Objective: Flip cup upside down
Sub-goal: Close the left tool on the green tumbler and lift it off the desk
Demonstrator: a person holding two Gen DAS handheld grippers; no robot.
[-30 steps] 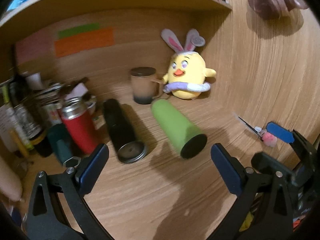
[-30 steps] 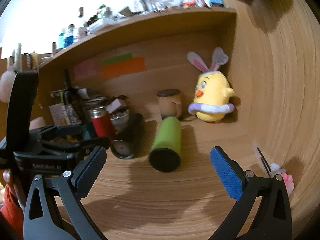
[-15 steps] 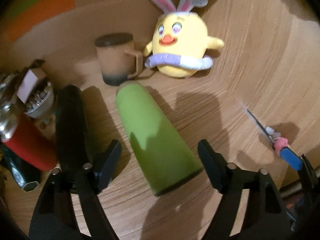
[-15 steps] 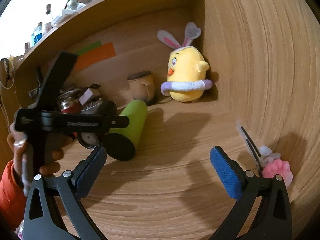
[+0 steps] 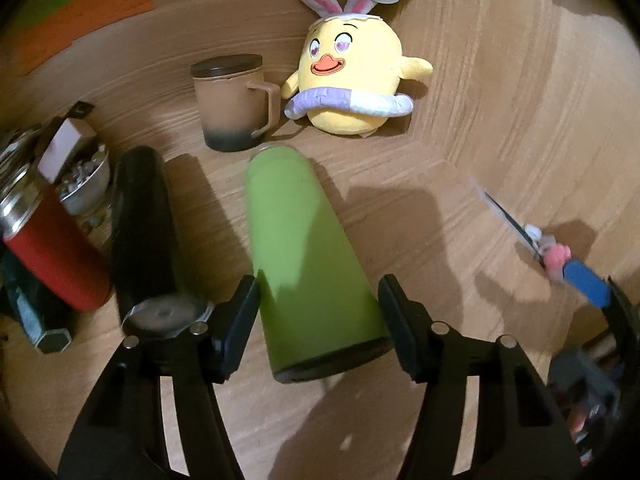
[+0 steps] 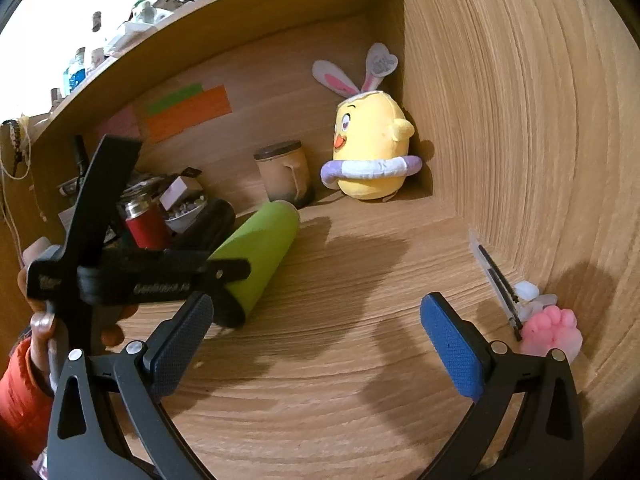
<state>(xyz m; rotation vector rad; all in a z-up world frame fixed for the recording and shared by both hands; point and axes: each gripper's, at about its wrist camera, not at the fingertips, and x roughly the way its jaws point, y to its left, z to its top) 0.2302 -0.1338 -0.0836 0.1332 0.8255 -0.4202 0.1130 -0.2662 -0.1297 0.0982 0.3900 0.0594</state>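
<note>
Home desk nook: plush chick (image 5: 352, 80), mug (image 5: 232, 108), sticky notes (image 6: 188, 114).

Left tool (image 5: 318, 312) narrowed, fingers forward; right tool (image 6: 316, 344) spread wide, level.

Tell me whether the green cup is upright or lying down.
Lying down. The green cup rests on its side on the wooden desk, its dark end between the left gripper fingers.

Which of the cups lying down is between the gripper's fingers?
The green cup. It lies between the left hand-held gripper's fingers; the black cup lies just outside them.
</note>
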